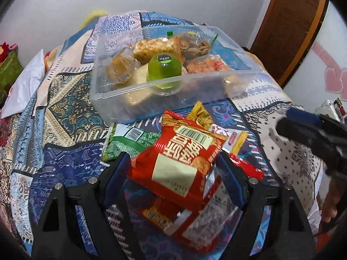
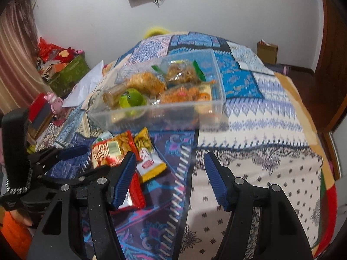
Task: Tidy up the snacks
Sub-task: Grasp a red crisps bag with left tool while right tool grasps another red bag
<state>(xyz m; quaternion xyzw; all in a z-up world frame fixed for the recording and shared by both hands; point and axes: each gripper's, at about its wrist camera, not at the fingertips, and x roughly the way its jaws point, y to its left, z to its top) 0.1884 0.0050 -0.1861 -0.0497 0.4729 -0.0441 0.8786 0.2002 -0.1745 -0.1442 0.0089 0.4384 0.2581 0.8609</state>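
Two grippers hovering: left gripper (image 1: 173,169) gaping around red packet (image 1: 180,158), right gripper (image 2: 168,179) spread, empty. Risking pinching the packet beneath too, stacked touching.

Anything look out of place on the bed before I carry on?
Yes. Several packets still lie loose in an overlapping heap on the quilt in front of the clear bin: a red packet tilted on top of a green one and others. Nothing looks spilled or torn.
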